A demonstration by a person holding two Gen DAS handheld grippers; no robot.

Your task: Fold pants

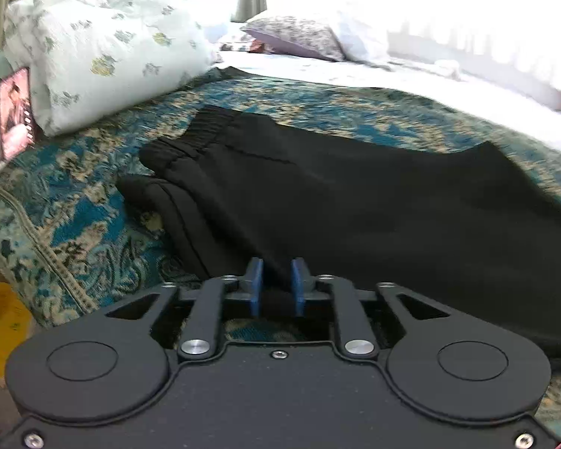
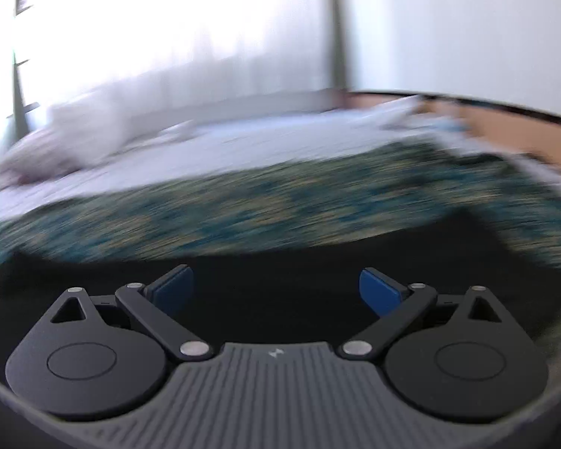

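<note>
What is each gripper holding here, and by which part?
Nothing. The right gripper is wide open above the black pants. The left gripper has a narrow gap over the pants' edge, pads not pressing on cloth.

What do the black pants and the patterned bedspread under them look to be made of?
Black pants: a soft matte fabric, probably knit or jersey. It drapes in loose folds without shine, and the waistband is gathered elastic. Patterned bedspread: likely a woven, tapestry-like textile. The teal and cream ornament looks dull and grainy, with a stitched border line. Neither fibre can be told for certain.

Floral pillow on teal patterned bedspread
</note>
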